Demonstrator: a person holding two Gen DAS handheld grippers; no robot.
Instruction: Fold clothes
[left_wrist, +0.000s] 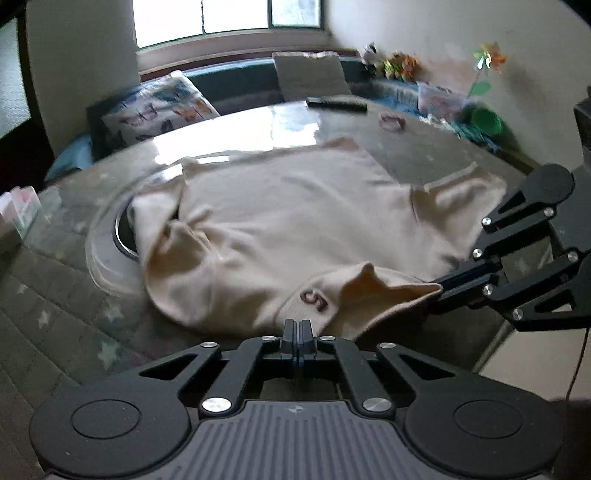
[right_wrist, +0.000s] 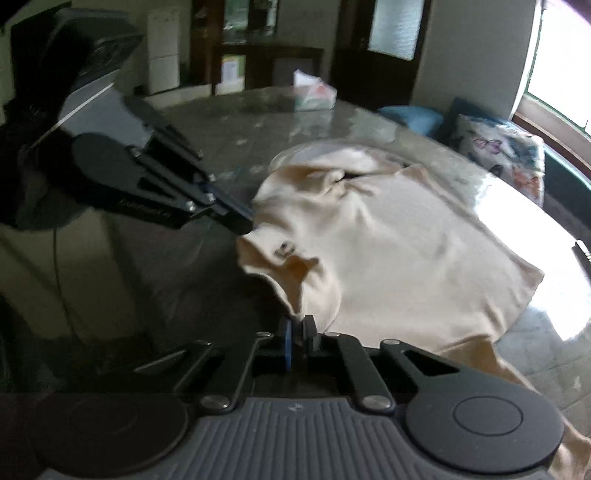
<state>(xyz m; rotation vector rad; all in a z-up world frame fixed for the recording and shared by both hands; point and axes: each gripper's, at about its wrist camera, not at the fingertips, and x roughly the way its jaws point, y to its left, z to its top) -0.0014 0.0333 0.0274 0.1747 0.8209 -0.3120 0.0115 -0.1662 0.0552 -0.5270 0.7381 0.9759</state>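
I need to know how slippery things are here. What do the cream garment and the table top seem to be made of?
The cream garment looks like soft, matte knit cotton, perhaps jersey: it drapes in loose wrinkles with no shine. The table top looks like polished stone or glass over a patterned surface: it mirrors the window brightly. Both gripper pairs are shut on the garment's near edge.

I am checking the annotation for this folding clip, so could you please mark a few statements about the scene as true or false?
1. Both tools are shut on the garment's near edge. True: the left tool and right tool each pinch the cream garment.
2. The garment is dark blue. False: it is cream.
3. A tissue pack sits on the table. True.
4. The garment is neatly folded into a square. False: it lies spread out and wrinkled.
5. A butterfly-print pillow lies behind the table. True.
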